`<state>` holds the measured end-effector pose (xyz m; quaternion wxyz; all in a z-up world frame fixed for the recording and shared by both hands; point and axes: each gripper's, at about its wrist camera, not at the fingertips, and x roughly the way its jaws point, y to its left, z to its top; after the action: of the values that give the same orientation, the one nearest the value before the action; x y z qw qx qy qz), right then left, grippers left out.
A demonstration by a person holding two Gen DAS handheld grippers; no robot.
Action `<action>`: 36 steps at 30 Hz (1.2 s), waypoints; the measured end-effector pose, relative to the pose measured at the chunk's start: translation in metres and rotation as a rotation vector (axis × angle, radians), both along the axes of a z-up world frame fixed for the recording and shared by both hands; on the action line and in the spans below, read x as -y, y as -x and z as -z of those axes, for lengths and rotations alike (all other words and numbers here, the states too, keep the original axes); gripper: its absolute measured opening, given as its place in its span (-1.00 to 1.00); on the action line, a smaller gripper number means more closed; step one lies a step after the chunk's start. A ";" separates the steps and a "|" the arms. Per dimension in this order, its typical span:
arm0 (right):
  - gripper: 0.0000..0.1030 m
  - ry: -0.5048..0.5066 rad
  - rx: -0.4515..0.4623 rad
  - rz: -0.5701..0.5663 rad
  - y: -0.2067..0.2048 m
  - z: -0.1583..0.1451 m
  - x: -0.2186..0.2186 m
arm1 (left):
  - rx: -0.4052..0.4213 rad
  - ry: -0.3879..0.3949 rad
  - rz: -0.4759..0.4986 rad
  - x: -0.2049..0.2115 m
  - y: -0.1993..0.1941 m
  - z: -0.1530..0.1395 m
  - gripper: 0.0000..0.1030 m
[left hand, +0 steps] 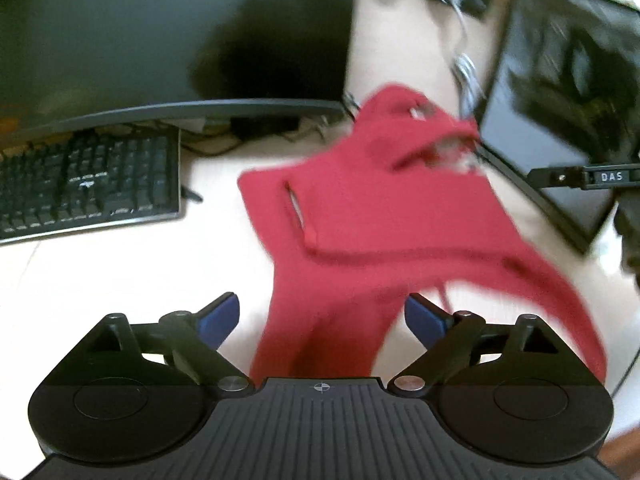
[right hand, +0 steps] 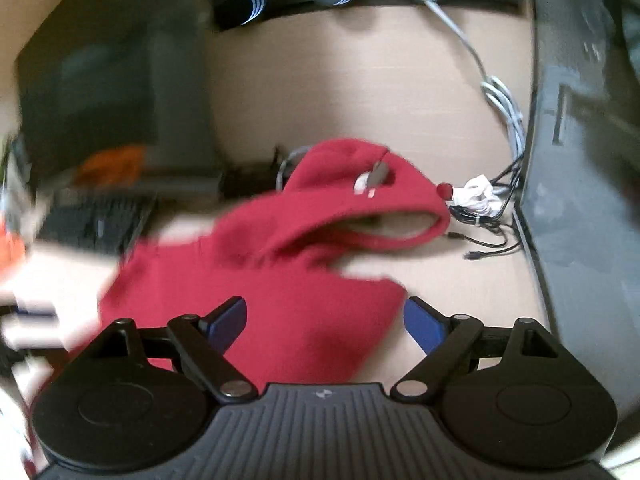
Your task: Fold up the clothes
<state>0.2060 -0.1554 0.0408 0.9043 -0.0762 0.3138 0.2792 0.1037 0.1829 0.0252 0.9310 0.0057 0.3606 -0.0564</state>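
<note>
I see the red fleece hooded garment (left hand: 360, 208) lying crumpled on the pale counter (left hand: 100, 280), right of the black keyboard (left hand: 86, 180). Both my left gripper (left hand: 322, 314) and right gripper (right hand: 325, 316) have fingers spread wide, holding nothing. I judge the folding barely begun.

Surface: pale wooden desk (left hand: 120, 272), seen beyond both grippers.
Garment: red hooded top (left hand: 360, 216) lying on the desk, straight ahead of the left gripper's (left hand: 322, 320) spread fingers; hood at the far end.
Keyboard: black keyboard (left hand: 84, 180), ahead and left of the left gripper.
Cables: black cables (right hand: 484, 232) on the desk, ahead and right of the right gripper (right hand: 325, 320).
</note>
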 end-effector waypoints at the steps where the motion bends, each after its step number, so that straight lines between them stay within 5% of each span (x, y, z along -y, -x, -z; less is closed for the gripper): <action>1: 0.68 0.049 0.015 -0.032 0.015 0.005 0.002 | -0.009 -0.008 0.013 0.001 0.008 0.000 0.82; 7: 0.69 0.148 -0.012 -0.078 0.102 0.028 0.031 | -0.058 -0.063 0.088 0.008 0.059 0.002 0.86; 13: 0.71 0.375 0.075 -0.118 0.190 0.081 0.055 | -0.018 -0.323 0.035 0.017 0.135 0.034 0.88; 19: 0.71 0.334 0.106 -0.119 0.238 0.113 0.050 | -0.038 -0.326 0.035 0.019 0.155 0.062 0.88; 26: 0.71 0.400 0.330 0.028 0.254 0.172 0.028 | 0.084 -0.339 -0.005 0.010 0.168 0.085 0.88; 29: 0.70 0.397 0.519 0.153 0.266 0.156 0.026 | 0.115 -0.338 -0.015 0.013 0.177 0.080 0.88; 32: 0.75 0.364 0.643 0.244 0.261 0.108 0.036 | 0.140 -0.307 -0.010 0.023 0.179 0.071 0.88; 36: 0.76 0.324 0.691 0.264 0.232 0.052 0.048 | 0.167 -0.251 0.002 0.040 0.178 0.057 0.88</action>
<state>-0.0263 -0.2036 -0.0115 0.9610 -0.2660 0.0382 0.0656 -0.0743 0.1434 -0.0322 0.9496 0.1273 0.2862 -0.0112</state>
